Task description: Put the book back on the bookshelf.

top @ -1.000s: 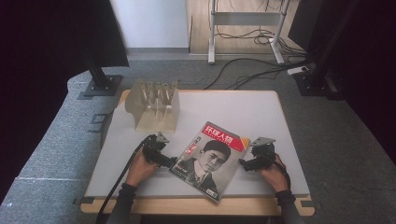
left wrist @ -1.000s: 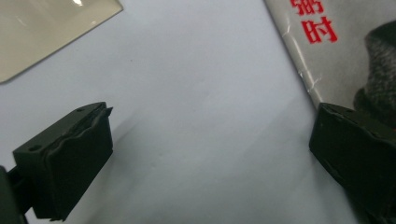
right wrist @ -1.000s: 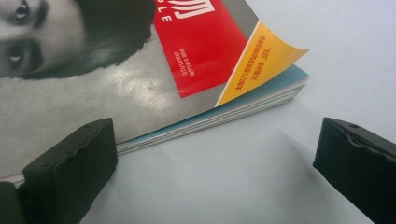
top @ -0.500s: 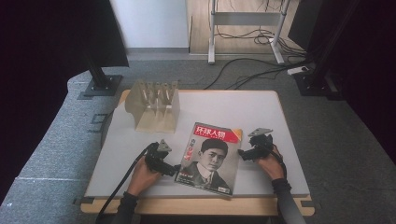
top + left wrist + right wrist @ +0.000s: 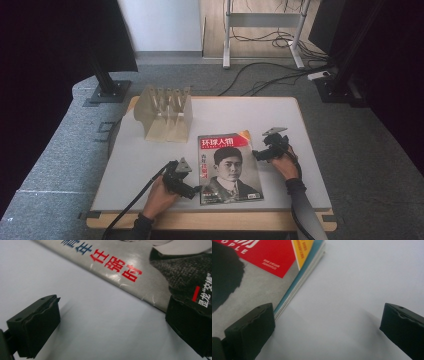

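A magazine (image 5: 227, 167) lies flat on the white table (image 5: 280, 120), its lower edge close to the table's near edge and its cover, with a portrait and a red title band, facing up. The left gripper (image 5: 192, 191) sits at the magazine's lower left corner, held by the person's left hand (image 5: 160, 197). In the left gripper view its jaws stand wide apart and grip nothing; one jaw rests over the magazine's edge, the other over bare table. The right gripper (image 5: 256, 155) is at the magazine's right edge, nearer the upper corner, held by the right hand (image 5: 286, 164). Its jaws are also spread wide and hold nothing: one overlaps the cover, the other hangs over bare table. A wooden rack (image 5: 164, 112) stands near the table's far left corner, well apart from the magazine.
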`<state>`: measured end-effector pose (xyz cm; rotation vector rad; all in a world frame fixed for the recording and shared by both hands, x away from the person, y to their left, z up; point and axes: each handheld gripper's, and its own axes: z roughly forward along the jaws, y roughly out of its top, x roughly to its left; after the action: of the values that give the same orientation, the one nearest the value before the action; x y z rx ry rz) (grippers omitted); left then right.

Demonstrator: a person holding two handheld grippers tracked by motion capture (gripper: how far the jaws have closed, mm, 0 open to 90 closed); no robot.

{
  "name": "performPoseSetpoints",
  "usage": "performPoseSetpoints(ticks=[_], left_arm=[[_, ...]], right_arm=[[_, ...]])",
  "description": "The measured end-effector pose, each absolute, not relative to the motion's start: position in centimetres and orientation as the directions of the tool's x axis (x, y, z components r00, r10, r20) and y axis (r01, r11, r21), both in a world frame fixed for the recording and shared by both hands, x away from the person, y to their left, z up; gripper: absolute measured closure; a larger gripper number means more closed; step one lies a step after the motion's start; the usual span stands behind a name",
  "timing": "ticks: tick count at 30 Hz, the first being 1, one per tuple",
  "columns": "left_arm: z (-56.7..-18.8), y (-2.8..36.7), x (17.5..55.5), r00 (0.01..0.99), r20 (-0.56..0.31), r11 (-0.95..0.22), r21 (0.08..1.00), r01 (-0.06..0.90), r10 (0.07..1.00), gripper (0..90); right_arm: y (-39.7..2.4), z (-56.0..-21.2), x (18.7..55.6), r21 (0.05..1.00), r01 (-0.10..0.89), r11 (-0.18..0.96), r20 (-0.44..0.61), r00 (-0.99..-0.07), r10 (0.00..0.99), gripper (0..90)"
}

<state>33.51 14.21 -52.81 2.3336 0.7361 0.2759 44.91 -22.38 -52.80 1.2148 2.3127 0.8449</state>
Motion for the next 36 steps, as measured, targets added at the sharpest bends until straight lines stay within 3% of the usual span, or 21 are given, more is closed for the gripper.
performPoseSetpoints(ticks=[10,16,20,36], left_arm=[[-52.8,13.4,33.2,0.830,-0.007,-0.626,0.654,0.425,0.557,0.0],[-52.8,13.3,33.1,0.826,-0.007,-0.623,0.653,0.430,0.563,0.0],[-52.8,13.2,33.1,0.826,-0.005,-0.624,0.653,0.430,0.564,0.0],[-52.9,12.6,33.1,0.820,-0.011,-0.617,0.653,0.439,0.572,0.0]], right_arm=[[-21.6,-51.9,46.0,0.664,0.593,0.456,-0.064,-0.563,0.824,5.0],[-20.2,-51.0,45.9,0.686,0.613,0.392,0.077,-0.597,0.799,5.4],[-19.0,-51.2,46.4,0.691,0.621,0.370,0.133,-0.612,0.780,10.2],[-17.7,-52.1,47.7,0.680,0.671,0.295,0.232,-0.579,0.782,26.5]])
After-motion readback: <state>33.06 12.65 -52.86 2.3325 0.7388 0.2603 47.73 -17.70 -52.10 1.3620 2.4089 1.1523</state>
